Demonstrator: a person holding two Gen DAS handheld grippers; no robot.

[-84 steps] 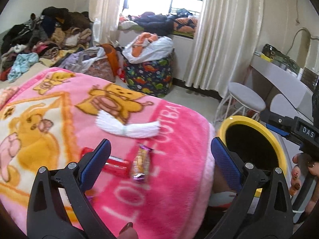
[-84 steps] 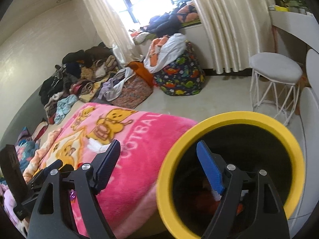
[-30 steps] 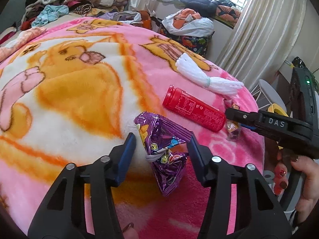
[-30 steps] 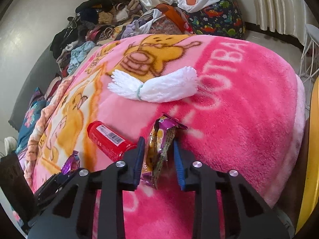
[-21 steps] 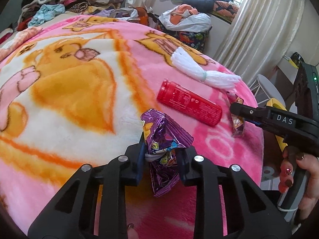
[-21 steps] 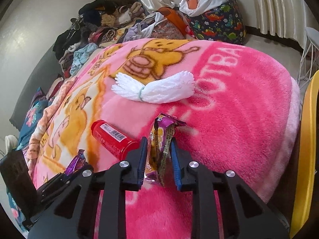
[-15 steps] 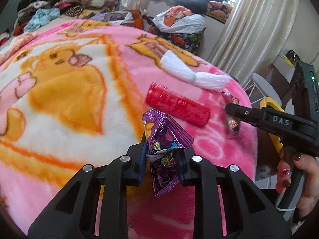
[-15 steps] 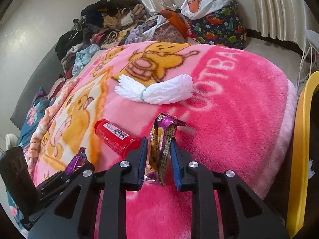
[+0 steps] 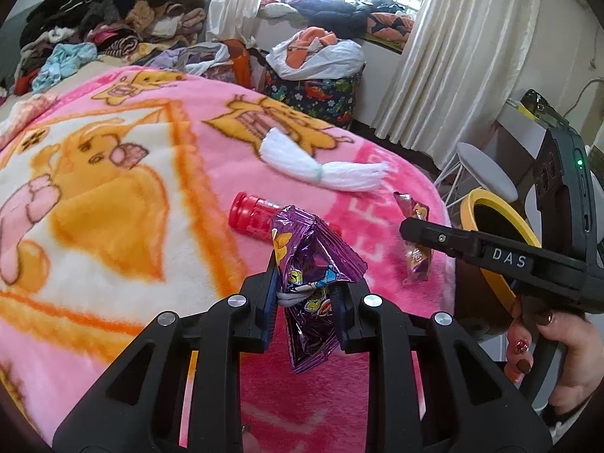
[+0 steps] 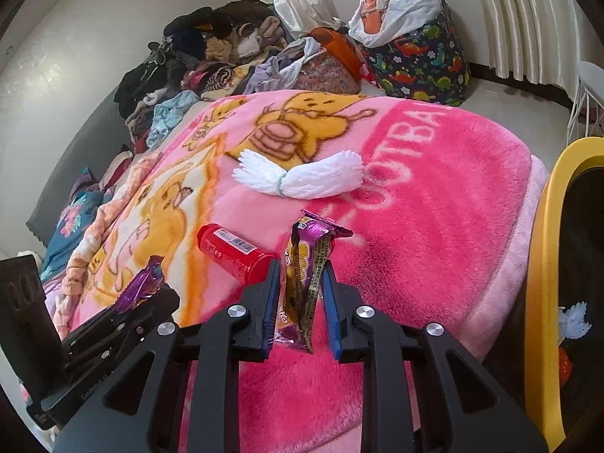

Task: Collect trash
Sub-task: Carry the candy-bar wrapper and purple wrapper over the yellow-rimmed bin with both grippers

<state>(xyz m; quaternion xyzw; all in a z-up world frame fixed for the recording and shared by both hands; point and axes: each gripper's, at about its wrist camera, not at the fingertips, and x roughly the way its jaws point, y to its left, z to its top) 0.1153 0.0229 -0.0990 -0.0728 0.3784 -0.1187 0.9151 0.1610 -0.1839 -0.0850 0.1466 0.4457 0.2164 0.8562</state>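
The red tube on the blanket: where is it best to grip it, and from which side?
Grip the red tube across its middle, coming from above with the jaws astride its length. It lies flat on the pink blanket, so the round sides are free; the ends offer less hold.

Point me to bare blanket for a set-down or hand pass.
Free: the deep pink corner between the white bundle and the yellow-rimmed bin; also the orange-and-white print left of the red tube. Crowded: the strip from tube to bundle, and the clothes pile at the far end.
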